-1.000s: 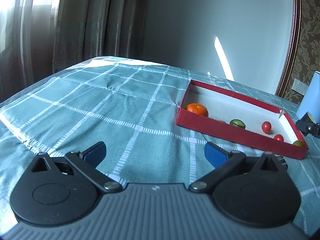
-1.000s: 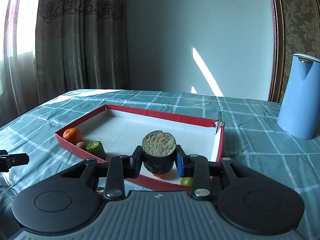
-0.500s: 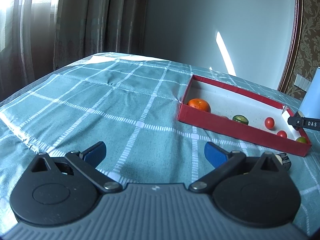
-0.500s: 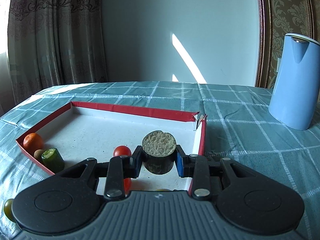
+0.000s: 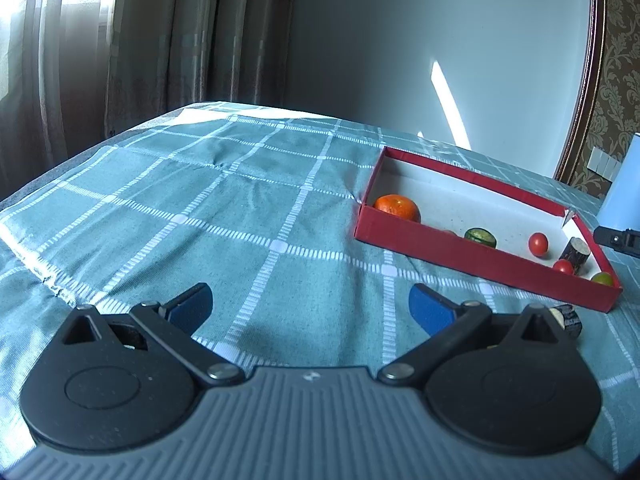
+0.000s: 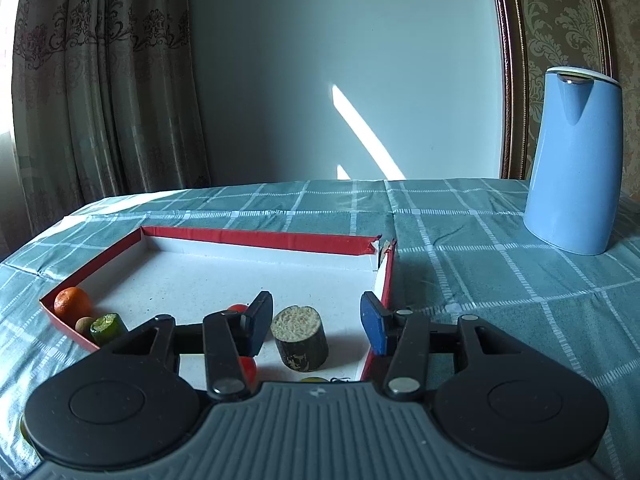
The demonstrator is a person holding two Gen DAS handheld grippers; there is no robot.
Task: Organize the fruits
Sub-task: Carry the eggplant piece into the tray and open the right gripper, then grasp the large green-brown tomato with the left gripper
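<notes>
1. Left wrist view: left gripper (image 5: 310, 308) spread wide over the checked tablecloth (image 5: 240, 216), nothing between the blue pads, idle.
2. Ahead and to the right, red box (image 5: 472, 250) with a tangerine (image 5: 398, 208) in the near-left corner, a green cut piece (image 5: 480, 237), two cherry tomatoes (image 5: 538, 243), and the dark cane segment (image 5: 575, 251) at the right end, standing slightly tilted.
3. One more dark segment (image 5: 566, 319) outside on the cloth, just beside the box's near wall (probably next in line, as a guess).
4. Right wrist view: right gripper (image 6: 316, 322) opening, pads clear of the sugarcane piece (image 6: 300, 338) on both sides, though the piece sits between them.
5. Piece resting on the box's white floor near the right wall, fibrous cut face up, short axis close to vertical, leaning a little.
6. Step in hand: release inside the box. Next move, by judgement: back out without nudging the stub, then over to the stray segment outside.
7. Blue kettle (image 6: 572, 160) well apart, at the right.
</notes>
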